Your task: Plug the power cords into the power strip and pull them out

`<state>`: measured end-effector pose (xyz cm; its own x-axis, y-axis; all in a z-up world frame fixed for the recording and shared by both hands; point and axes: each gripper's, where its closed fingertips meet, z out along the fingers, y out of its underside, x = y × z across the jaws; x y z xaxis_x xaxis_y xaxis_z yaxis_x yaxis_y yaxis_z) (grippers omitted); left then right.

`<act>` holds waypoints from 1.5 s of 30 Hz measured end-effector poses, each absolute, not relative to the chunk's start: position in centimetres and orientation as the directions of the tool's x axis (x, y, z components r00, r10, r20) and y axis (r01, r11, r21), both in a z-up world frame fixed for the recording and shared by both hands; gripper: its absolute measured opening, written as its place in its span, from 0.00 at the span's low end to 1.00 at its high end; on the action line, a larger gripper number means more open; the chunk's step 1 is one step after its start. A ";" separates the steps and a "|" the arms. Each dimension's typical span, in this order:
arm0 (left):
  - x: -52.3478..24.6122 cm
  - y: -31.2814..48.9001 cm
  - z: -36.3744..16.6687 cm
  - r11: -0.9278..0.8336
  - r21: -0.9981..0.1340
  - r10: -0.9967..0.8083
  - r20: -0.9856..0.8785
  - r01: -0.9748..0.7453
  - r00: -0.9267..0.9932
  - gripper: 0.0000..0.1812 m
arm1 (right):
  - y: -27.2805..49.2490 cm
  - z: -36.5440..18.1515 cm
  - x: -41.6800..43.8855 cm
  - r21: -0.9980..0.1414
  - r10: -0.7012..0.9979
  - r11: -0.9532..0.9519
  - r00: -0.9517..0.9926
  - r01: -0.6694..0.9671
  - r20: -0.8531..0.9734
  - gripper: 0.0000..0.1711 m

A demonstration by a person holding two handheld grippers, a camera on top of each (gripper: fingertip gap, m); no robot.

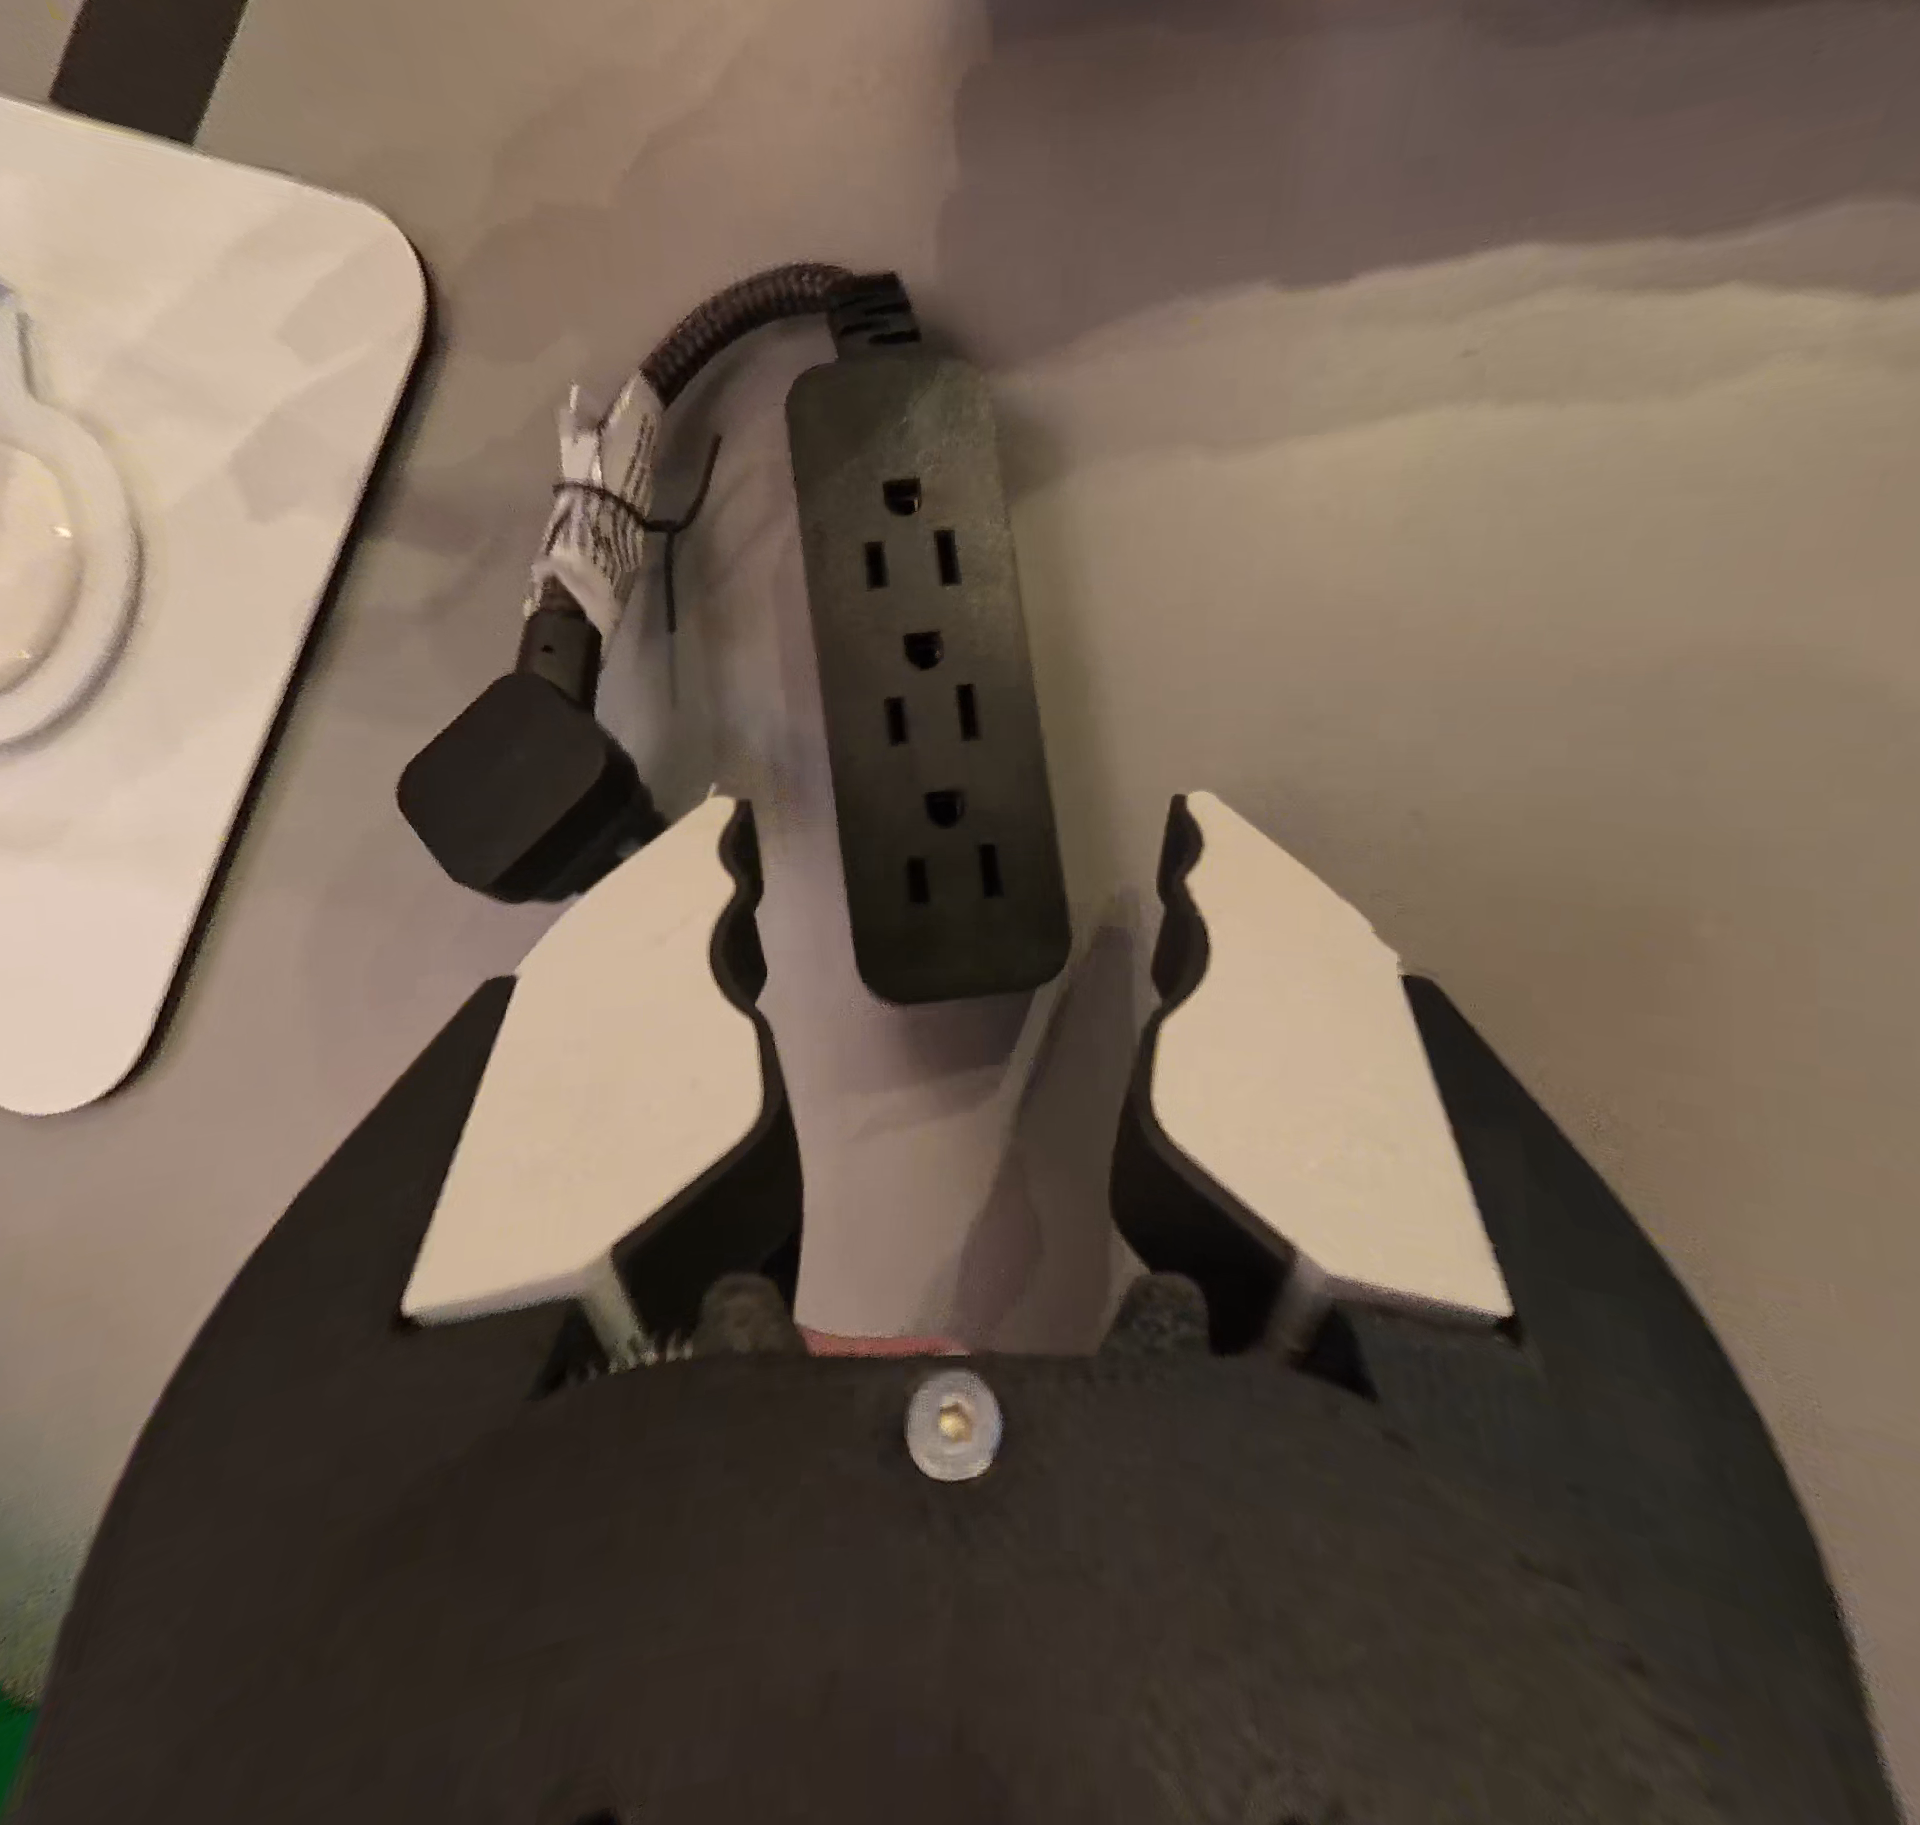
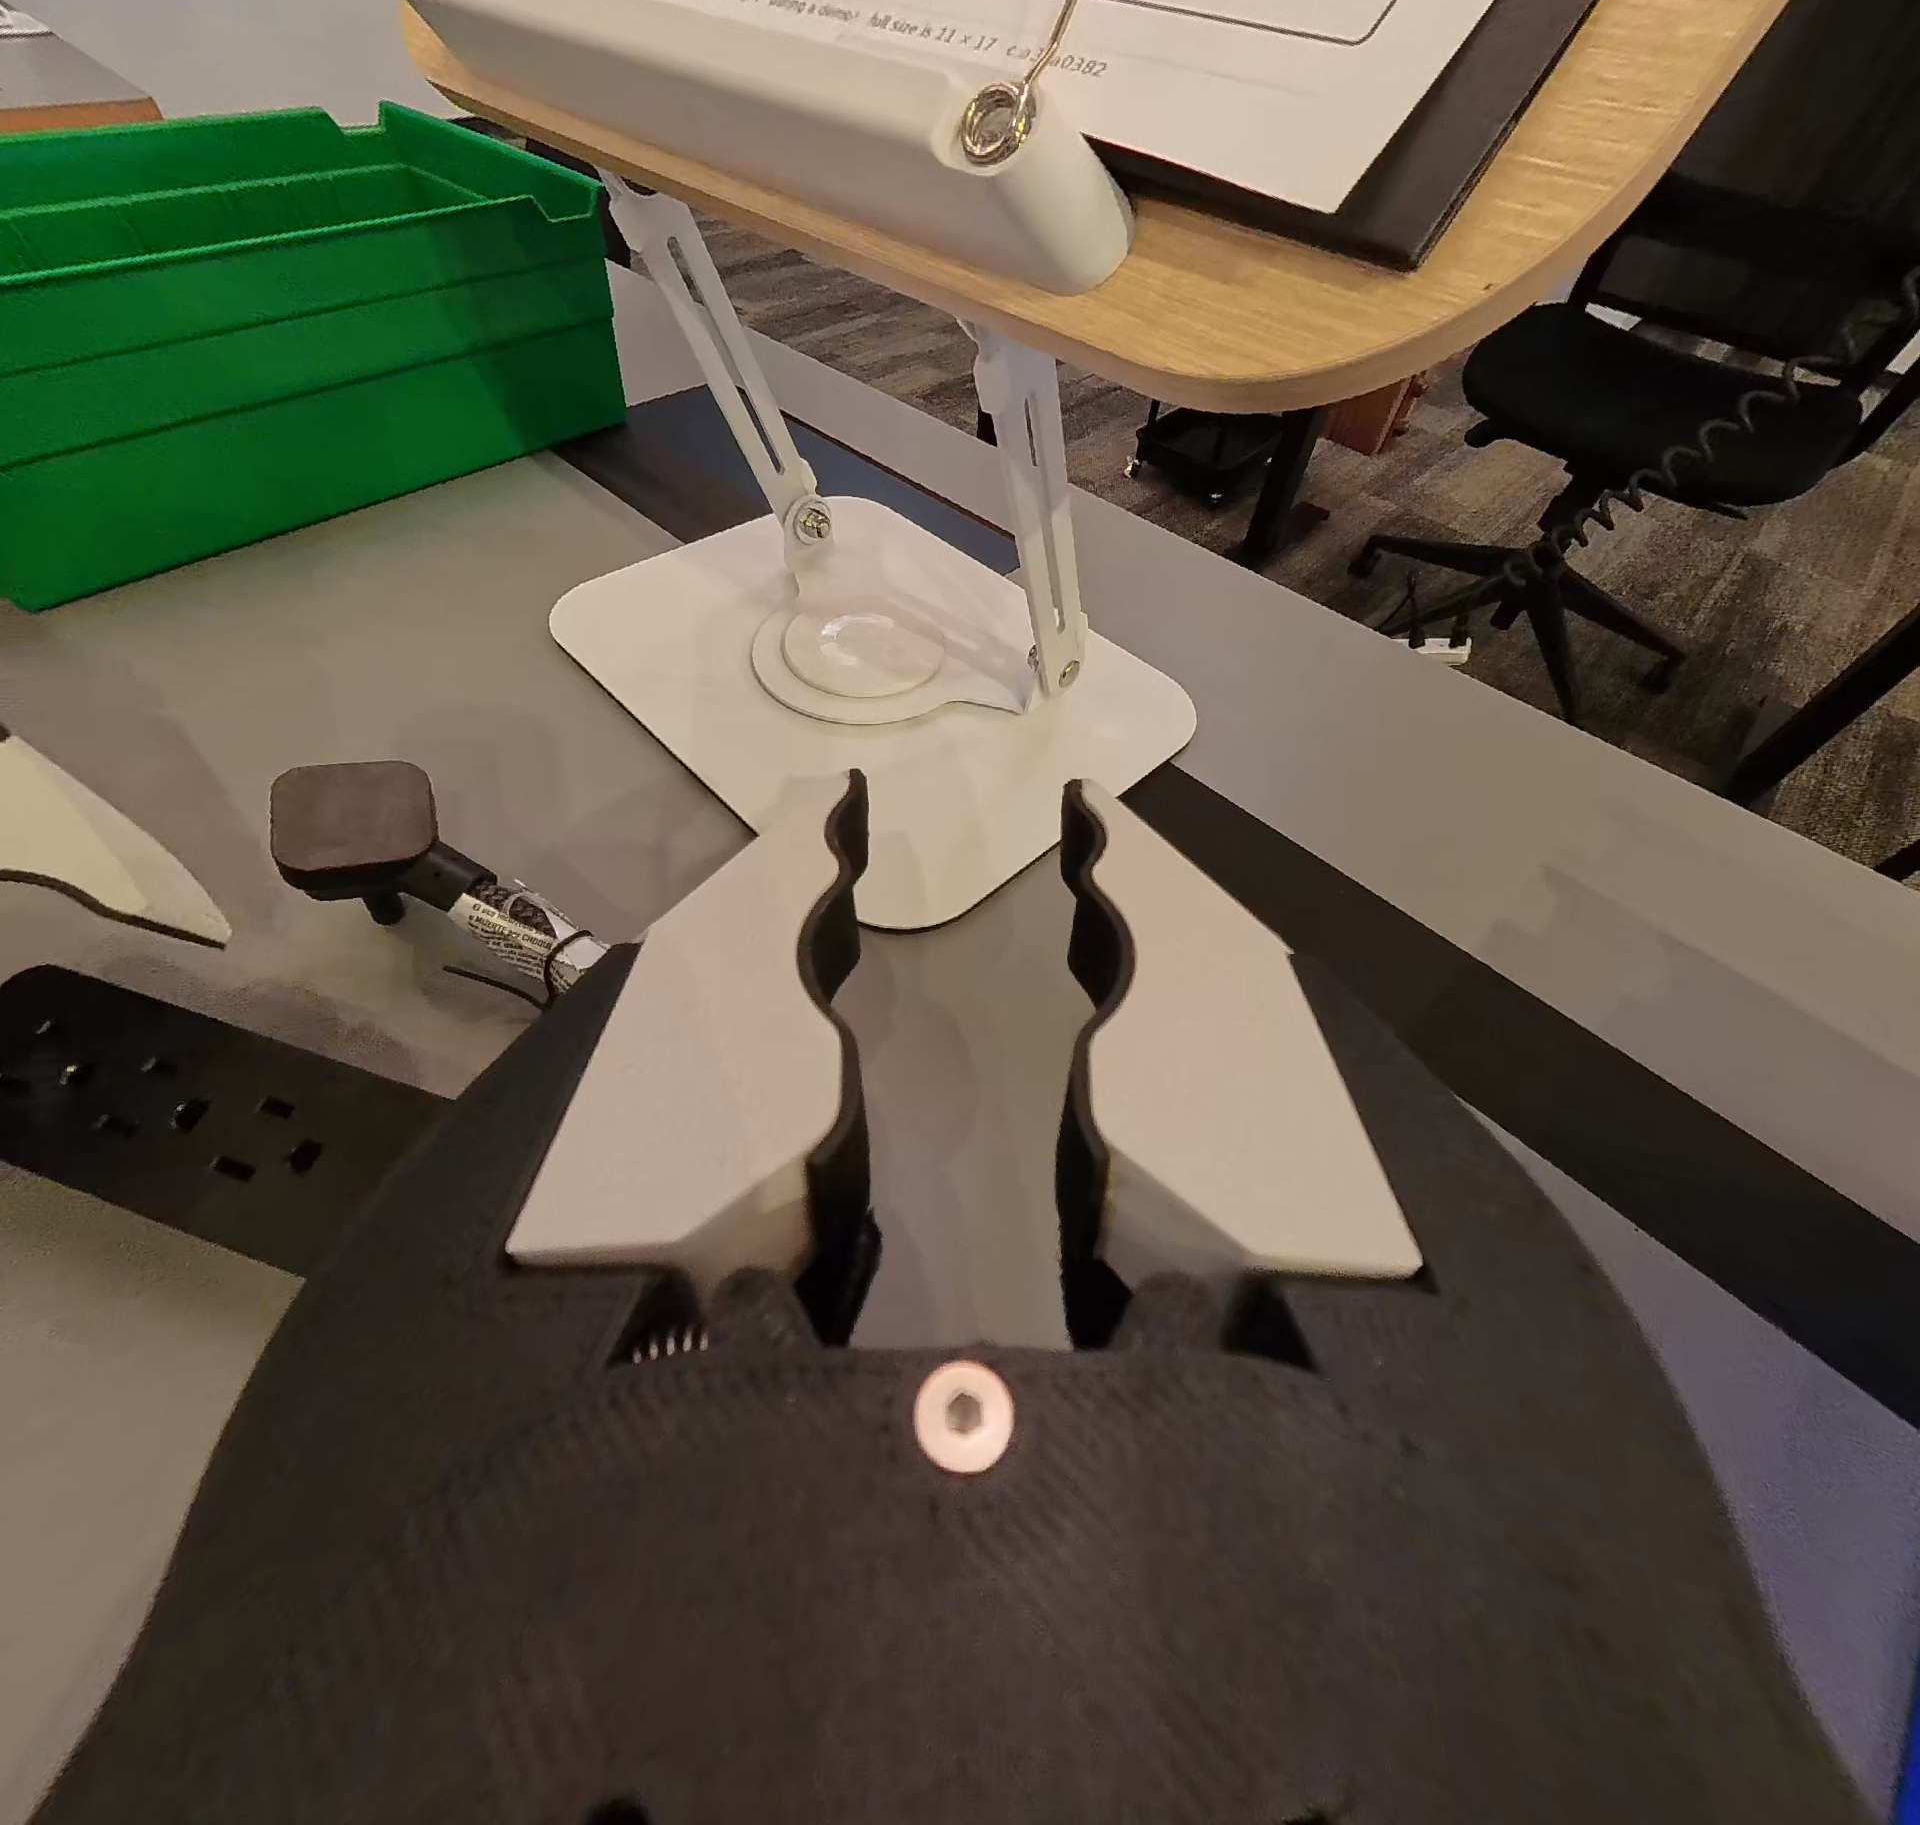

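A grey desk (image 1: 1455,632) carries a black power strip (image 1: 925,695) lying flat with its three sockets facing up and bare, its braided cord (image 1: 727,305) looping round to a black plug (image 1: 509,788) that lies on the desk just beside the strip, near the white base of a document stand (image 2: 873,695) and a green bin (image 2: 281,341). The left tongs (image 1: 961,840) hang above the strip's near end with their fingers well apart and nothing between them. The right tongs (image 2: 961,840) point over the desk toward the stand's base, fingers parted by a narrower gap and holding nothing, with the strip and plug off to their left.
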<state>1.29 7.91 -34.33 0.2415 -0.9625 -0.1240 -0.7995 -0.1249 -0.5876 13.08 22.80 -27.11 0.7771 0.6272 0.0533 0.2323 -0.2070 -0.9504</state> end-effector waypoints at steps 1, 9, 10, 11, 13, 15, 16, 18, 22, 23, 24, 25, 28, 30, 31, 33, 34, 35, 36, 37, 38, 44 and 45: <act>0.9 7.8 -34.8 -0.128 -0.560 -0.967 -0.112 -0.819 0.228 0.39 | 22.8 -27.1 13.1 -0.950 0.628 -0.207 0.777 0.233 0.054 0.21; 1.2 6.1 -35.8 -0.285 -0.559 -0.948 0.044 -0.779 0.316 0.31 | 22.8 -27.1 13.1 -0.949 0.632 -0.211 0.773 0.232 0.049 0.20; 1.6 5.7 -35.7 -0.313 -0.566 -0.940 0.072 -0.763 0.333 0.34 | 22.7 -27.1 13.0 -0.949 0.634 -0.213 0.772 0.233 0.047 0.20; 1.9 5.3 -35.6 -0.339 -0.571 -0.932 0.096 -0.748 0.349 0.40 | 22.7 -27.1 13.0 -0.948 0.636 -0.216 0.771 0.235 0.046 0.21; 2.3 4.1 -35.6 -0.349 -0.567 -0.930 0.111 -0.747 0.350 0.51 | 22.7 -27.1 13.1 -0.948 0.636 -0.217 0.771 0.233 0.044 0.21; 2.5 2.8 -35.3 -0.328 -0.569 -0.940 0.119 -0.754 0.319 0.52 | 22.7 -27.1 13.1 -0.948 0.637 -0.219 0.770 0.231 0.040 0.21; 2.8 2.0 -35.1 -0.326 -0.574 -0.944 0.153 -0.751 0.293 0.52 | 22.7 -27.1 13.1 -0.948 0.637 -0.220 0.770 0.230 0.039 0.21; 3.4 0.5 -34.5 -0.332 -0.593 -0.943 0.223 -0.733 0.247 0.49 | 22.7 -27.2 13.1 -0.946 0.638 -0.224 0.769 0.232 0.038 0.21; 4.0 -1.0 -33.6 -0.321 -0.624 -0.944 0.270 -0.712 0.188 0.48 | 22.7 -27.3 13.1 -0.945 0.639 -0.225 0.768 0.236 0.040 0.21; 4.0 -1.1 -33.6 -0.307 -0.627 -0.949 0.260 -0.716 0.178 0.49 | 22.7 -27.2 13.1 -0.946 0.638 -0.224 0.769 0.234 0.040 0.21; 3.9 -1.2 -33.5 -0.293 -0.633 -0.953 0.250 -0.716 0.169 0.49 | 22.7 -27.1 13.1 -0.947 0.638 -0.223 0.769 0.232 0.039 0.21; 3.9 -1.3 -33.4 -0.281 -0.641 -0.957 0.240 -0.714 0.162 0.48 | 22.7 -27.1 13.1 -0.947 0.637 -0.222 0.770 0.231 0.038 0.21; 3.4 -1.2 -33.1 -0.260 -0.646 -0.964 0.214 -0.718 0.157 0.42 | 22.7 -27.1 13.1 -0.947 0.638 -0.223 0.769 0.231 0.037 0.21; 3.1 -1.0 -33.2 -0.261 -0.648 -0.965 0.208 -0.715 0.163 0.39 | 22.7 -27.2 13.1 -0.947 0.639 -0.224 0.768 0.232 0.037 0.21; 2.9 -0.8 -33.6 -0.270 -0.628 -0.962 0.201 -0.730 0.182 0.39 | 22.7 -27.2 13.0 -0.946 0.640 -0.224 0.767 0.233 0.037 0.21; 3.0 -1.1 -34.1 -0.264 -0.617 -0.964 0.205 -0.741 0.172 0.39 | 22.7 -27.3 13.0 -0.946 0.642 -0.224 0.766 0.235 0.038 0.21; 3.4 -1.4 -34.2 -0.263 -0.621 -0.963 0.212 -0.739 0.164 0.40 | 22.6 -27.3 12.9 -0.946 0.642 -0.224 0.766 0.236 0.039 0.21; 3.8 -1.5 -34.2 -0.257 -0.627 -0.965 0.207 -0.735 0.161 0.40 | 22.6 -27.3 12.9 -0.946 0.642 -0.223 0.766 0.236 0.040 0.21; 4.2 -1.7 -34.1 -0.248 -0.633 -0.967 0.205 -0.733 0.151 0.40 | 22.6 -27.2 13.0 -0.946 0.641 -0.222 0.766 0.236 0.040 0.21; 4.7 -1.9 -34.0 -0.242 -0.638 -0.968 0.208 -0.731 0.139 0.40 | 22.6 -27.2 13.0 -0.946 0.641 -0.223 0.767 0.234 0.039 0.21; 5.3 -2.1 -34.0 -0.242 -0.643 -0.968 0.216 -0.727 0.131 0.39 | 22.7 -27.2 13.0 -0.946 0.641 -0.223 0.767 0.233 0.038 0.21; 7.1 -3.2 -33.1 -0.215 -0.695 -0.974 0.208 -0.686 0.094 0.39 | 22.7 -27.1 13.1 -0.948 0.640 -0.221 0.768 0.229 0.037 0.21; 6.9 -3.1 -32.7 -0.211 -0.708 -0.975 0.199 -0.674 0.097 0.39 | 22.7 -27.1 13.1 -0.948 0.640 -0.222 0.768 0.227 0.034 0.21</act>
<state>6.94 -3.11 -32.71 0.0965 -0.9752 0.1991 -0.6744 -0.2112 -0.7075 13.12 22.69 -27.06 0.7678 0.6397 0.0344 0.2271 -0.2216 -0.9483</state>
